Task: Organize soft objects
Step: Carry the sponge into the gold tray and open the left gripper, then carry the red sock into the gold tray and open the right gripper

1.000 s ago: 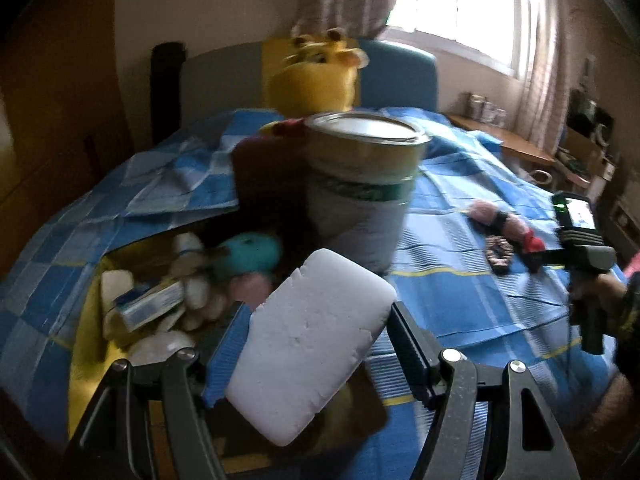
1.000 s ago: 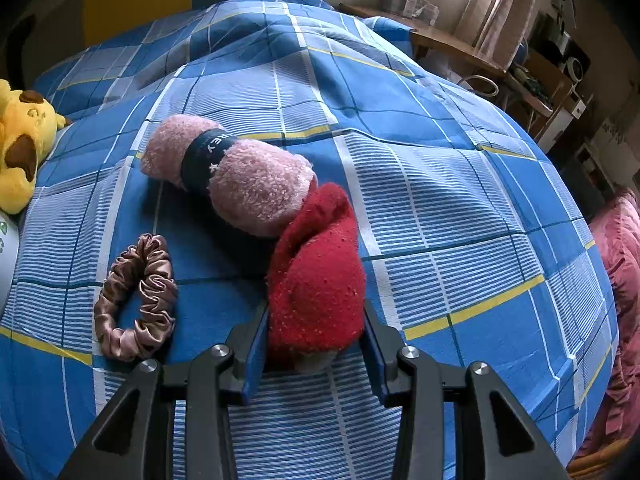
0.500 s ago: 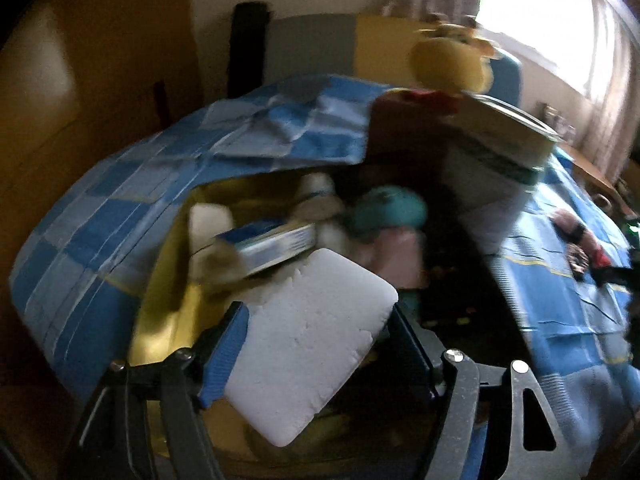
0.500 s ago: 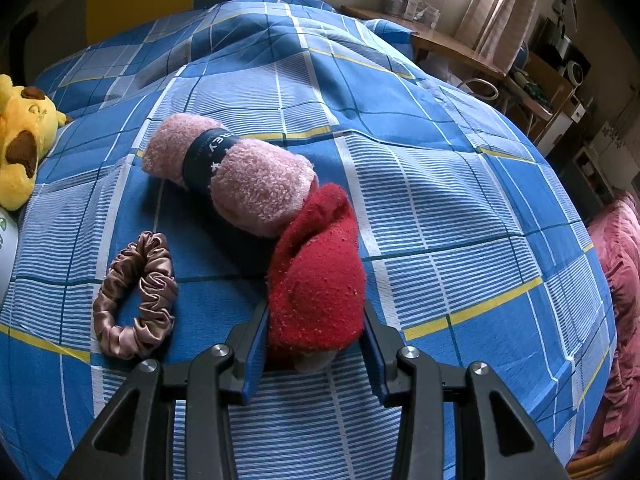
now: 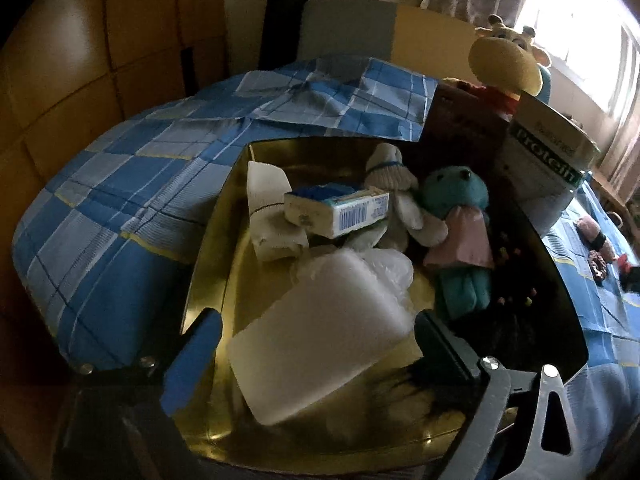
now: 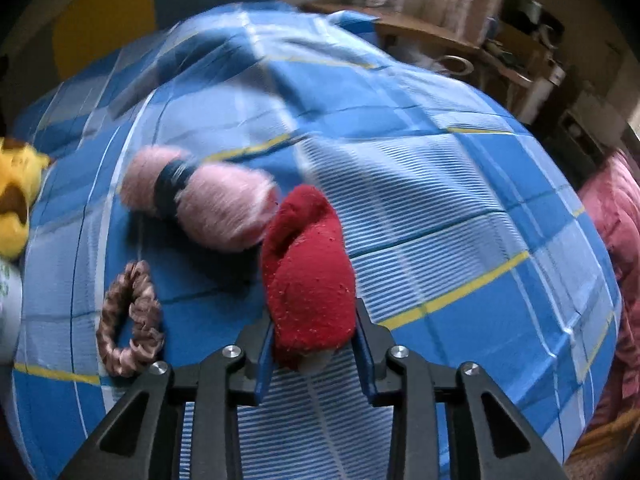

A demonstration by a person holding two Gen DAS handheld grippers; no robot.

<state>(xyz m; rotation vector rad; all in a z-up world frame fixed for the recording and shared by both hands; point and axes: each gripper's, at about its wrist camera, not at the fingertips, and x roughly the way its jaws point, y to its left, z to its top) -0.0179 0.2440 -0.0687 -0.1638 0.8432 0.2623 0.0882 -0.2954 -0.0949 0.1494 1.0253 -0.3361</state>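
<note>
My left gripper (image 5: 316, 344) is over the gold box (image 5: 208, 240) on the bed, jaws spread wide. The white sponge (image 5: 320, 332) lies between the fingers, apparently free of the pads and resting low in the box. The box also holds a teal plush (image 5: 460, 208), white socks (image 5: 268, 200), a small carton (image 5: 340, 208) and a clear bag (image 5: 384, 268). My right gripper (image 6: 316, 344) is shut on a red sock (image 6: 308, 276), lifted slightly off the blue checked bedspread (image 6: 440, 200). A pink rolled sock (image 6: 208, 204) and a brown scrunchie (image 6: 128, 312) lie beside it.
A protein tin (image 5: 548, 160) and a dark box (image 5: 464, 128) stand right of the gold box, with a yellow giraffe plush (image 5: 504, 60) behind. A yellow plush (image 6: 16, 200) lies at the left in the right wrist view. A desk (image 6: 460, 48) stands beyond the bed.
My left gripper moved left and down over the gold box, opened and let the sponge drop in. My right gripper closed tighter on the red sock and started lifting it.
</note>
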